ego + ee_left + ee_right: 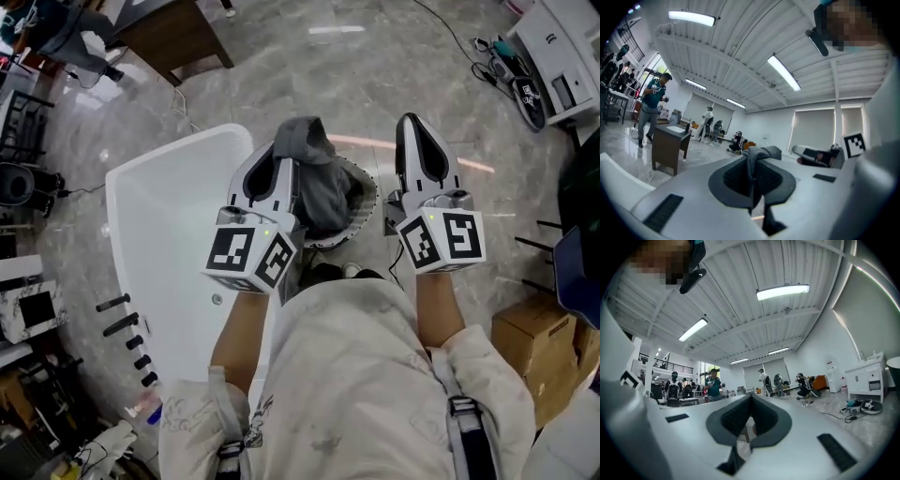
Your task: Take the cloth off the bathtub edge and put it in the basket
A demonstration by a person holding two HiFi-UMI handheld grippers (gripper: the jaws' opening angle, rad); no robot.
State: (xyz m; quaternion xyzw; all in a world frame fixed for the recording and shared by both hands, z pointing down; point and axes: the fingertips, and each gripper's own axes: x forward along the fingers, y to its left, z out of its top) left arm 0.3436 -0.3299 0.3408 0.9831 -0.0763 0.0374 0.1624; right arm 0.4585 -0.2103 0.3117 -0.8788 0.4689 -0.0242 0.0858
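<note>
The cloth (319,183) is a plain grey, soft, crumpled bunch. It is gathered into folds at the top where the left gripper (277,161) pinches it, and the rest hangs down over the basket (367,192). The views do not show whether its lower end touches the inside of the basket. The basket is round, with a pale wavy rim and a dark interior. The white bathtub (178,216) lies just beside the basket on its left in the head view, and the cloth is off the bathtub's edge. The right gripper (411,122) hangs just to the right of the basket with its tongs pressed together on nothing. Only the head view shows the basket, the bathtub and a cardboard box (528,336) well to the right of the basket. The two gripper views look out level across the hall, so they take in ceiling lamps and people standing far off, but not the basket. The left gripper view shows the pinch itself, a grey fold squeezed between the dark pads (736,178) and rising above their tips, with a brown desk (669,143) beyond. The right gripper view shows its pads meeting at the tip with only floor behind them. There are one cloth, one basket, one bathtub and two grippers.
</note>
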